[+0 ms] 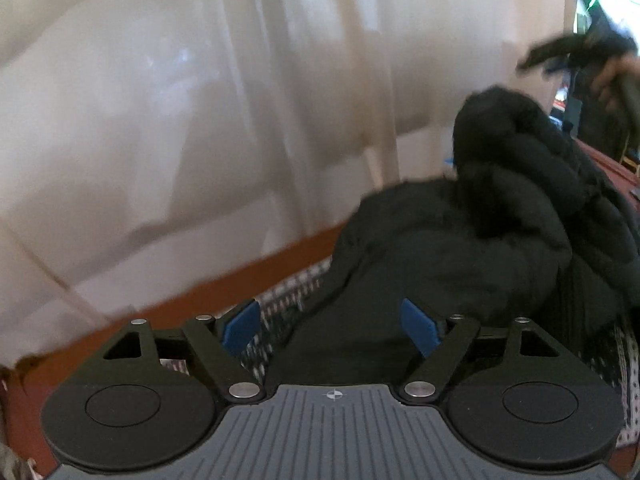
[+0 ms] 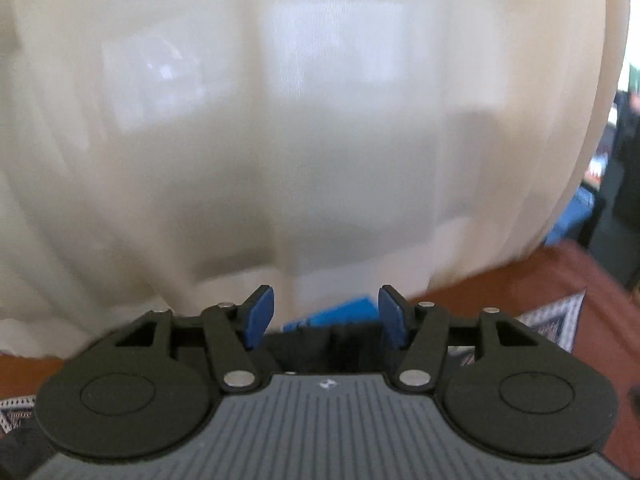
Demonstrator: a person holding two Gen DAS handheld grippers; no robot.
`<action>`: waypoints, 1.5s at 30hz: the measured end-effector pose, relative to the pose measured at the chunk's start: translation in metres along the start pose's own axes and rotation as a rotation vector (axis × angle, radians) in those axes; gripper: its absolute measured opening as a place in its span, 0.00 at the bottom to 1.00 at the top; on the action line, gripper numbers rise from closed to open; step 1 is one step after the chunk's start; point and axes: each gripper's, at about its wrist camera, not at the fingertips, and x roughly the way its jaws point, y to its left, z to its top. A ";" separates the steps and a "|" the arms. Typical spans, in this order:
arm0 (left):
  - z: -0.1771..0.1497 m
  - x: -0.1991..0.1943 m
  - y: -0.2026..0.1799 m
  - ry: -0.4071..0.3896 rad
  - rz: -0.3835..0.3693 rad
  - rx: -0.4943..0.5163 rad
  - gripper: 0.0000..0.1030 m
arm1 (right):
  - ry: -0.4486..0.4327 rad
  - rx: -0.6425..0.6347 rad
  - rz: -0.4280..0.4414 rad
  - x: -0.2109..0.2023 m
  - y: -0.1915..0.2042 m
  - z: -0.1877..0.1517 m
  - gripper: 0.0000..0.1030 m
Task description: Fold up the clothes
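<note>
A black padded jacket (image 1: 480, 232) lies heaped on a patterned black-and-white cloth (image 1: 288, 292), piled highest at the right. My left gripper (image 1: 330, 326) hangs low over the jacket's near end. Its blue pads (image 1: 240, 328) stand wide apart, with dark fabric lying between them and neither pad pressing on it. In the right wrist view my right gripper (image 2: 326, 316) is open, and a strip of black fabric (image 2: 320, 344) shows low between its fingers. In the left wrist view a blurred dark gripper held by a hand (image 1: 560, 54) hovers above the heap at the upper right.
A cream curtain (image 1: 200, 120) hangs close behind the rust-red surface (image 1: 192, 300) that carries the patterned cloth. A blue object (image 2: 340, 314) lies just past my right gripper's pads. Dark furniture and clutter (image 2: 624, 160) stand at the far right.
</note>
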 end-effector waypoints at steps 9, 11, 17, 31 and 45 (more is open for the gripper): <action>-0.029 0.032 -0.002 0.026 0.058 -0.015 0.88 | 0.183 0.129 0.300 -0.099 0.028 -0.070 0.80; -0.033 0.038 0.002 0.056 0.048 -0.032 0.88 | 0.311 0.161 0.325 -0.093 0.045 -0.099 0.81; -0.052 0.018 0.013 0.047 -0.013 -0.041 0.90 | 0.576 0.366 0.282 -0.060 0.076 -0.150 0.82; -0.058 0.005 0.046 0.034 -0.133 -0.254 0.87 | 0.545 0.351 0.152 -0.027 0.112 -0.164 0.12; 0.059 0.021 -0.027 -0.108 -0.248 -0.035 0.88 | 0.223 0.069 0.095 -0.196 -0.046 -0.114 0.08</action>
